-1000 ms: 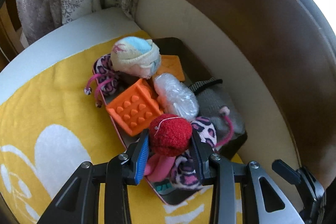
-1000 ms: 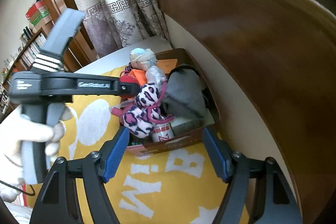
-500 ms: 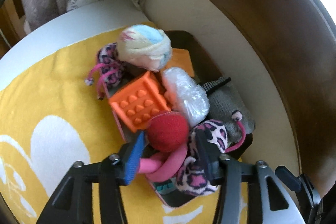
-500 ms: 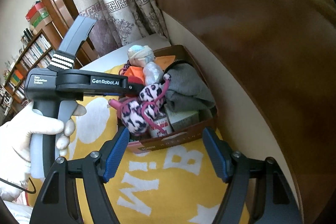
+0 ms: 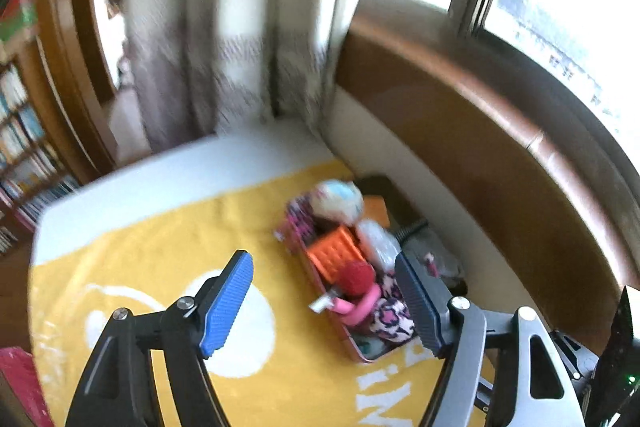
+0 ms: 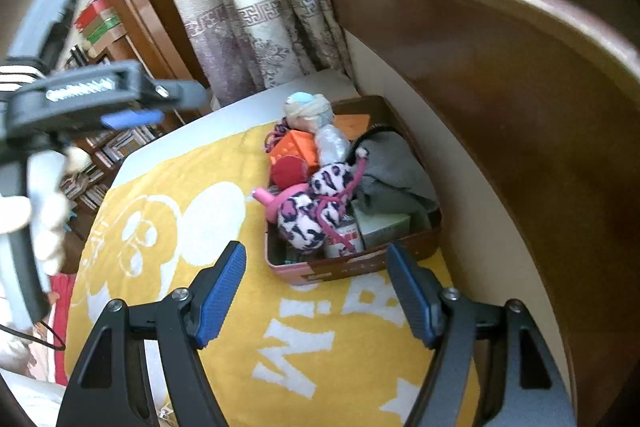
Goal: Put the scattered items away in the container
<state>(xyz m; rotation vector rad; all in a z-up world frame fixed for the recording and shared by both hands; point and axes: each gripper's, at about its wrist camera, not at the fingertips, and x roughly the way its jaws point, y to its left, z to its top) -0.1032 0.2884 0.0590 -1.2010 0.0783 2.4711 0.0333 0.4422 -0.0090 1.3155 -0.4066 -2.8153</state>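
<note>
A full box of toys is sitting on a yellow blanket by the wall.

The yellow blanket (image 6: 192, 227) is lying flat, and the box (image 6: 352, 265) is resting on it, packed so full that its bottom is hidden. The left gripper (image 5: 324, 301) is blurry; its jaws are opening, holding nothing, above the red ball (image 5: 357, 277). The right gripper (image 6: 314, 293) is holding its jaws wide and empty, just in front of the box.
</note>
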